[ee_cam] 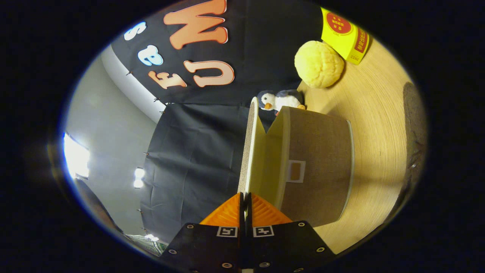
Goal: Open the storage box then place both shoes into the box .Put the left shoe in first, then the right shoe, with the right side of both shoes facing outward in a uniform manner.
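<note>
The gripper (245, 201) has its fingers pinched on the lid (253, 151) edge; the storage box (318, 167) sits just beside, lid swung partly open.

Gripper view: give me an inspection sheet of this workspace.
Surface: wooden table, lit.
Job's things: storage box, fabric-covered, its lid partly open; shoes: nothing seen.
Clutter: penguin plush beyond the box; yellow ball; yellow carton.
Grippers: tongs closed on the lid's edge, orange fingers pressing both sides.
Cables: nothing seen.
Surroundings: black cloth wall, grey wall, bright lights.
</note>
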A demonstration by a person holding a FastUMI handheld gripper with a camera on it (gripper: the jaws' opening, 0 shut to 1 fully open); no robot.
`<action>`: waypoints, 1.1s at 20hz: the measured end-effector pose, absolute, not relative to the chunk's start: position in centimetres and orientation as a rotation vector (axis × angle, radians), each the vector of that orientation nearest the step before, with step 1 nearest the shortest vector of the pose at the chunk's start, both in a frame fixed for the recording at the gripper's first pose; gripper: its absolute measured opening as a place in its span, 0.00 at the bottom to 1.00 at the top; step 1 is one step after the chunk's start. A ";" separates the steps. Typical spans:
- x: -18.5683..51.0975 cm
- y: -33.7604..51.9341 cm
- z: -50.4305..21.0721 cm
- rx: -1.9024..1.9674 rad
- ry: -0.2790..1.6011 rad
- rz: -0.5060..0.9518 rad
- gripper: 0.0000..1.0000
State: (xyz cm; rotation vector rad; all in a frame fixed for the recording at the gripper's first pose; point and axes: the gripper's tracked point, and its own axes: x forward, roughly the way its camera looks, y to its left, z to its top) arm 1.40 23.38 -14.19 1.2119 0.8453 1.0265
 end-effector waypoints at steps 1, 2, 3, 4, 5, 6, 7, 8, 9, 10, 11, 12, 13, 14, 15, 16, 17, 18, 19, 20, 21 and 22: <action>1.6 23.7 -13.1 1.209 0.828 1.028 0.01; 1.7 24.2 -12.1 1.202 0.810 1.026 0.01; 1.8 24.8 -11.0 1.190 0.797 1.026 0.01; 1.7 25.6 -10.0 1.175 0.783 1.028 0.00; 1.9 26.5 -9.0 1.153 0.773 1.027 0.00; 1.9 27.5 -8.0 1.128 0.764 1.027 0.01; 2.0 28.6 -6.9 1.109 0.753 1.029 0.01; 2.1 29.5 -5.7 1.095 0.740 1.028 0.01; 2.3 30.9 -4.8 1.071 0.730 1.026 0.01; 2.4 32.3 -4.0 1.041 0.719 1.024 0.02; 2.4 33.8 -3.2 1.008 0.715 1.022 0.02; 2.2 35.3 -2.7 0.979 0.712 1.020 0.02; 2.0 36.9 -1.9 0.953 0.708 1.024 0.02; 1.8 38.5 -1.5 0.922 0.705 1.024 0.02; 1.7 40.2 -1.2 0.885 0.705 1.023 0.02; 1.6 41.9 -1.1 0.845 0.710 1.017 0.02; 1.6 43.8 -1.2 0.807 0.719 1.012 0.02; 1.0 45.5 -1.3 0.775 0.726 1.020 0.03; 0.8 47.0 -1.4 0.752 0.736 1.020 0.03; 0.4 48.0 -1.6 0.736 0.743 1.027 0.04; 0.6 49.1 -2.2 0.709 0.753 1.023 0.09; 0.2 49.6 -3.0 0.678 0.760 1.021 0.15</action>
